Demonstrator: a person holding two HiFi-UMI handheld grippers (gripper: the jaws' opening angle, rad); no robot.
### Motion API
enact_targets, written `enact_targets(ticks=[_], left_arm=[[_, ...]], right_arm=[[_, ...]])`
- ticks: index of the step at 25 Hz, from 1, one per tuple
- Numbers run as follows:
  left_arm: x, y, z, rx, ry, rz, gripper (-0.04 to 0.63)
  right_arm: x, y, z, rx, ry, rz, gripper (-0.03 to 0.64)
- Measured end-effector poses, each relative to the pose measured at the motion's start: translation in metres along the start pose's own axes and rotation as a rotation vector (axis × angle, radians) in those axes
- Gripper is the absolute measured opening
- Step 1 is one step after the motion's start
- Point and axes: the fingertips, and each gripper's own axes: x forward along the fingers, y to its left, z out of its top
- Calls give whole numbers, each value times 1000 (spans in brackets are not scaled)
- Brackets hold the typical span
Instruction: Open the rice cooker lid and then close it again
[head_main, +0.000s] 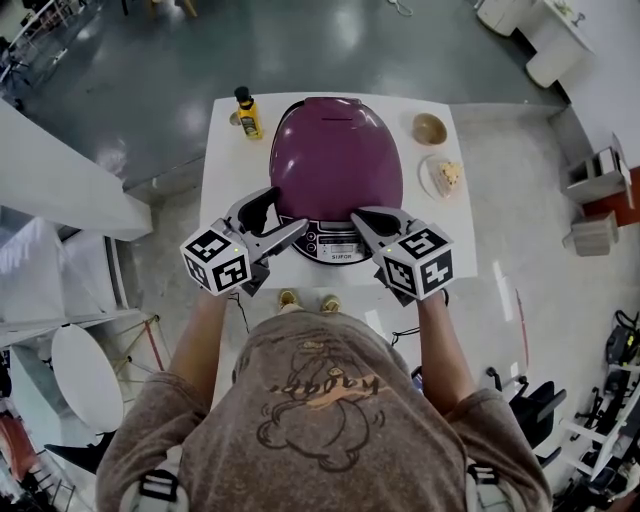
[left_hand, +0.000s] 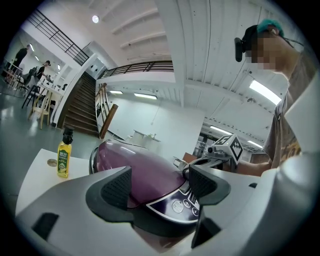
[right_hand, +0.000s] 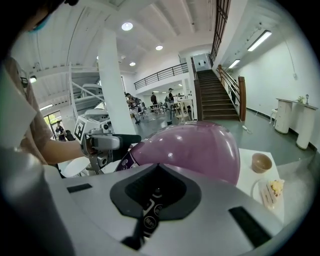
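Purple cooker (head_main: 335, 160) sits mid-bench (head_main: 225, 170), centre of the head view, lid (head_main: 335, 150) down and shut; task looks not yet started.

Lid runs bottom-to-top in the head view. Front edge and panel (head_main: 338, 243) are on the near side, toward the person. Hinge prob. at the far end, top of frame, though that's not visible.

Left gripper (head_main: 290, 208) comes in from lower left w/ fingers apart and nothing held. In its own view the left gripper (left_hand: 160, 182) frames the cooker's front corner and panel btw the two pads, no contact seen.

Right gripper (head_main: 358, 215) comes in from lower right w/ fingers closed together, holding nothing. In the right gripper view (right_hand: 156, 192) the pads meet, and only panel buttons show through the slit below.

Key relation: the lid's front centre lies btw the two tips, just ahead of and inboard of each. Both tips are just beside the front rim. The right tip looks a bit nearer the centre line and sits at lid-edge level, so it's prob. the one to press a release, if there is one. No latch can be made out. The lid should then swing up and away toward the top of frame.

Bottle (head_main: 247, 112) at upper left of the bench, bowl (head_main: 430, 128) and plate (head_main: 443, 176) at right. All are well apart from the fingers and off the lid's swing path.
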Motion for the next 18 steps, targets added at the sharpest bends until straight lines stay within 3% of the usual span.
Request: enact_targets(ticks=[6,9,13,18], left_arm=[[0,1,1,-10,8,15,377],[1,1,4,-29,-1,38,377],[-1,5,17,-15,-42,109,377],[-22,3,30,-40,-102,221,379]], right_arm=[[-6,-3,1,-2,-56,3,5],[-19,-8,10,28,-158,20,5],[-40,-31,30,110,-341,43,5],[-48,-43,27,122,-421,87,5]])
